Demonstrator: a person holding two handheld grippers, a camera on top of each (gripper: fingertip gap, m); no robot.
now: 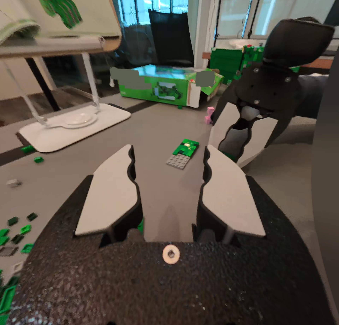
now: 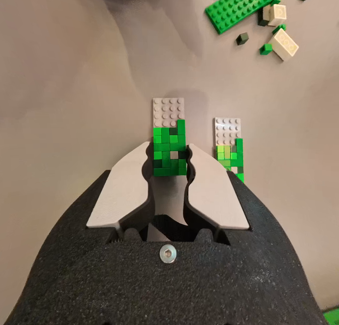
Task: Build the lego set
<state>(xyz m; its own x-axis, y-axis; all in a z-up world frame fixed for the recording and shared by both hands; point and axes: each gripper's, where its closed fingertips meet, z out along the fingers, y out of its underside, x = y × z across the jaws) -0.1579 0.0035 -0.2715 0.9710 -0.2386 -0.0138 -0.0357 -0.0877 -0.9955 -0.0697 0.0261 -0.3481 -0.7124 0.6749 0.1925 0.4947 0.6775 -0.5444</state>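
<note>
My left gripper (image 1: 168, 148) is open wide and empty, low over the grey table (image 1: 161, 197). Just ahead of its fingertips a grey studded plate half covered with green tiles (image 1: 183, 153) lies flat on the table. My right gripper (image 2: 168, 145) is shut on a second grey plate with green tiles (image 2: 169, 132); both pads press on the long edges of its green half. In the left wrist view the right gripper (image 1: 244, 141) points down at the table on the right, with a bit of green at its fingertips. The plate on the table also shows in the right wrist view (image 2: 229, 147).
A green carton (image 1: 165, 88) and a white stand base (image 1: 73, 127) sit at the back of the table. A pink figure (image 1: 209, 115) stands beside the right gripper. Loose green pieces (image 1: 16, 231) lie at the left. A long green plate (image 2: 244, 6) and white bricks (image 2: 283, 44) lie far right.
</note>
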